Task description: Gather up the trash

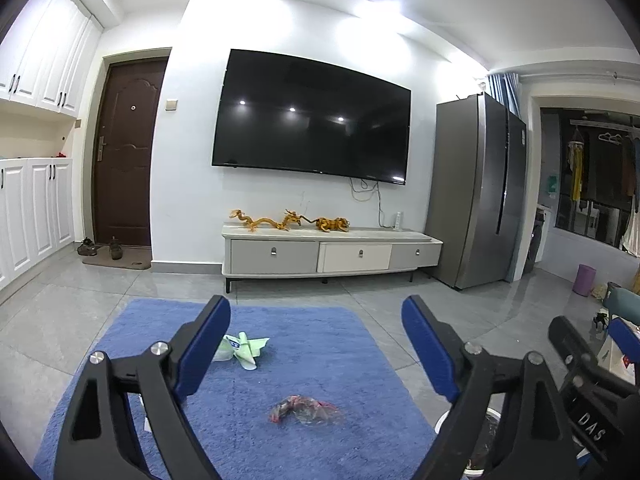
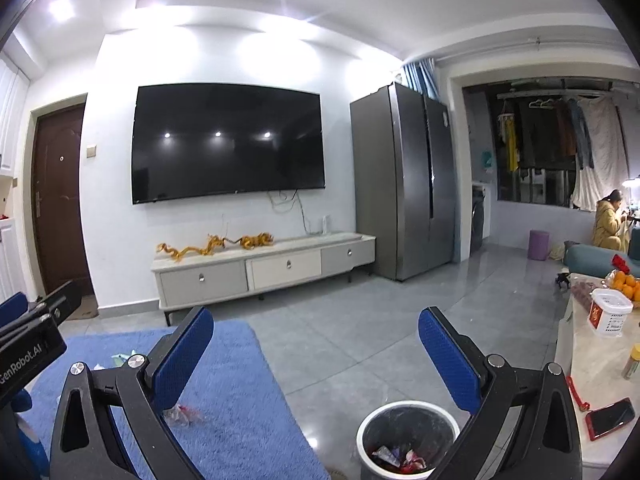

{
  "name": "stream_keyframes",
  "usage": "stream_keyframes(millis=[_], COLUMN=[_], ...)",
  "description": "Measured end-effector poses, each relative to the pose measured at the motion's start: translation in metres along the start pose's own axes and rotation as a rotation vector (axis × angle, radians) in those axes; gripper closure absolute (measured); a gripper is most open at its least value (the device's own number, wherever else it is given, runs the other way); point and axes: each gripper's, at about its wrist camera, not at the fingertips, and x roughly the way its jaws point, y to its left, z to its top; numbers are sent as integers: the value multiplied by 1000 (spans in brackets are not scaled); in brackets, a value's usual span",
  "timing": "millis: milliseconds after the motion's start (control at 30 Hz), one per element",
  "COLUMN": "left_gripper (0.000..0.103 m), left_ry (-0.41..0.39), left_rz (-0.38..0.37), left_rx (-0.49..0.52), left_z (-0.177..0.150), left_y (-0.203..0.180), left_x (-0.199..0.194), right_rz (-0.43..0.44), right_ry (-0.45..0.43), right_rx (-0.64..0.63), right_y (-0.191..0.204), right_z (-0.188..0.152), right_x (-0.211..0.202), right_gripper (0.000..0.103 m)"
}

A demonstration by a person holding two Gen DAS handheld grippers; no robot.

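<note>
Your left gripper [image 1: 316, 344] hovers over the blue pile rug [image 1: 340, 344], fingers spread wide and empty, framing the crumpled red-and-clear plastic wrapper [image 1: 306, 410]. Your right gripper [image 2: 316, 360], likewise agape and empty, waits above the white round wastebin [image 2: 408, 440] (already holding wrappers).

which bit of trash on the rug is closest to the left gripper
The crumpled clear-and-red wrapper, lying low between the open left gripper fingers. The pale green wrapper lies farther up the blue rug, beside the left finger.
</note>
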Motion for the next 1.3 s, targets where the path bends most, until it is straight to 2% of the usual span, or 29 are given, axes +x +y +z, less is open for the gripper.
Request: stream_keyframes(millis=[167, 667, 967, 1300], left_gripper=[12, 7, 7, 7], left_ry=[-6, -53, -89, -76], left_rz=[19, 42, 52, 34], left_rx=[-5, 7, 8, 7], left_z=[2, 9, 9, 7], left_y=[5, 11, 12, 13], left_x=[-4, -23, -33, -37], right_rz=[-8, 82, 143, 122], right_ry=[-22, -83, -59, -79], right_rx=[-2, 114, 140, 138], right_y=[0, -16, -9, -11], right_z=[1, 9, 11, 12], right_x=[-6, -36, -41, -47], right_gripper=[0, 0, 0, 0])
